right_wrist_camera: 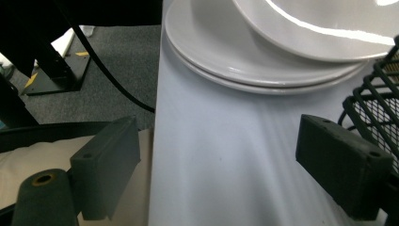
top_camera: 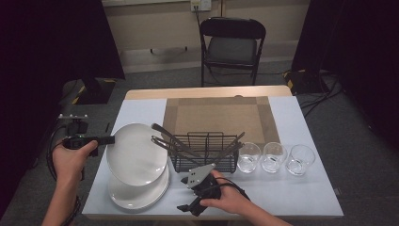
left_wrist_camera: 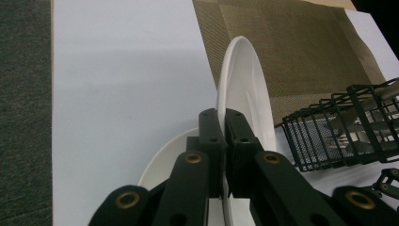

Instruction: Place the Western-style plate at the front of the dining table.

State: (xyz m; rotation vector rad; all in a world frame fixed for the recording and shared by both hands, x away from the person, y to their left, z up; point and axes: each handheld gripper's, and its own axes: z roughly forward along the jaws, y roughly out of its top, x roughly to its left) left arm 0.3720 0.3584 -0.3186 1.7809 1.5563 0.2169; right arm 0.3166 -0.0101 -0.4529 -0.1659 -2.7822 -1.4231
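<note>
My left gripper (top_camera: 107, 140) is shut on the left rim of a white plate (top_camera: 136, 153), which it holds tilted above a stack of white plates (top_camera: 141, 195). In the left gripper view the black jaws of this gripper (left_wrist_camera: 225, 136) pinch the plate (left_wrist_camera: 244, 89) edge-on, with a lower plate (left_wrist_camera: 162, 160) beneath. My right gripper (top_camera: 187, 207) hovers by the table's front edge. It points toward the plates, and its jaws (right_wrist_camera: 226, 165) stand wide open over bare white table. The plate stack (right_wrist_camera: 263, 66) lies just ahead of it.
A black wire rack (top_camera: 203, 151) with several utensils stands mid-table, right of the plates. Three clear glasses (top_camera: 274, 157) line up to its right. Behind it lies a brown placemat (top_camera: 219, 115). A black chair (top_camera: 232, 47) stands beyond the table.
</note>
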